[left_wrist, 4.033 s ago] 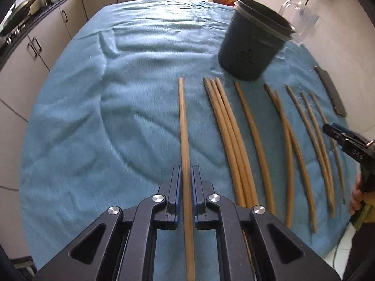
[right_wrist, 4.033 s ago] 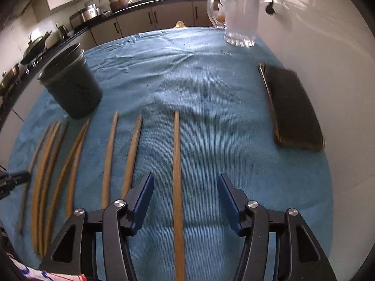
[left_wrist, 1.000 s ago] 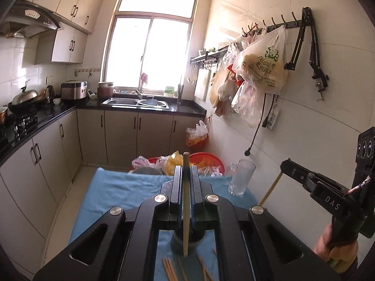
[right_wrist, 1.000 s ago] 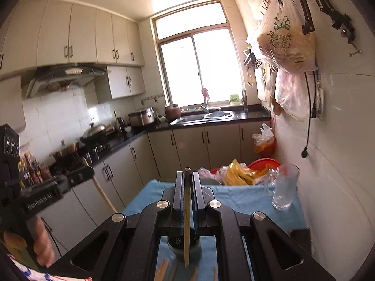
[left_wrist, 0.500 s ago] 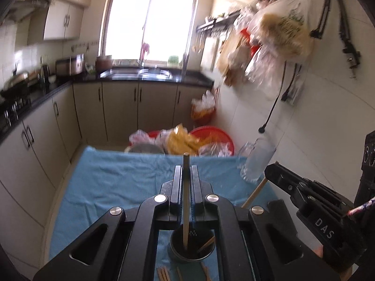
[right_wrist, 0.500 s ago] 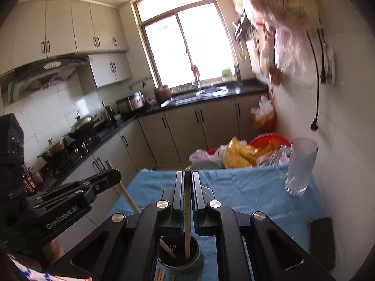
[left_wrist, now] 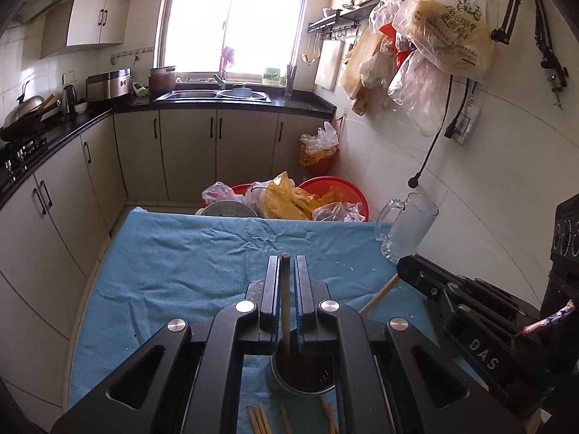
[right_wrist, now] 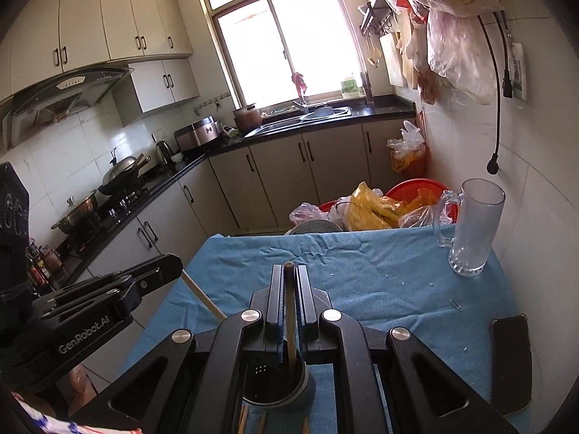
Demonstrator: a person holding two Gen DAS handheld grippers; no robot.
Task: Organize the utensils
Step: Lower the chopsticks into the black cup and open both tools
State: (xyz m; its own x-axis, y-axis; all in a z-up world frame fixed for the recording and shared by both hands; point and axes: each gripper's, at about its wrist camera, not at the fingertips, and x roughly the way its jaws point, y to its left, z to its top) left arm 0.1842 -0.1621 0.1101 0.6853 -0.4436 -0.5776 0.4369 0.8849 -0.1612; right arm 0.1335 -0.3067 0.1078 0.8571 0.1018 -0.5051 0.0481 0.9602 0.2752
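Note:
My left gripper holds a wooden chopstick upright between its pads. Its jaws are just starting to open. The stick's lower end reaches into the dark round holder below. My right gripper is shut on a second chopstick, whose lower end also dips into the holder. Each gripper shows in the other's view, the right gripper and the left gripper, both angled inward over the holder. Several loose chopsticks lie on the cloth in front of the holder.
A blue cloth covers the table. A glass mug stands at the far right by the tiled wall. A dark phone lies near the right edge. Red basins with plastic bags sit beyond the far edge.
Both grippers have come down and tipped toward the table. The chopsticks' lower ends, which hung above the holder, now reach into it.

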